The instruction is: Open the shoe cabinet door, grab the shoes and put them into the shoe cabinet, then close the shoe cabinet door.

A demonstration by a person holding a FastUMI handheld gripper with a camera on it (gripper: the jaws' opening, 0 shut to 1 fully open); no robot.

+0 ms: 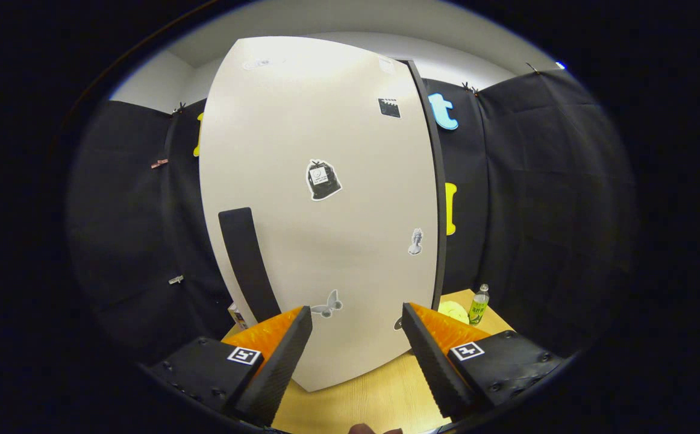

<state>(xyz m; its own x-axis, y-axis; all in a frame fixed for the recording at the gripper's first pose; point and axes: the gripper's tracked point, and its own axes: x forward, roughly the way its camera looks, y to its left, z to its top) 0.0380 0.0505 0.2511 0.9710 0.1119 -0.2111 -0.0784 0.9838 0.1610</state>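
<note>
Shoe cabinet door (320, 229) stands shut straight ahead of the hand-held gripper (356, 328), whose fingers are spread apart with nothing between them. Its dark handle strip (246, 262) sits ahead and off to the left finger's side, so I'd guess a straight push forward would only bump the stickered panel; a poor hook on the strip could slip off or drag the whole cabinet. No shoes in sight. Underneath is a pale wooden table (374, 392), with a green bottle (478, 304) beyond the right finger and black cloth all round.
</note>
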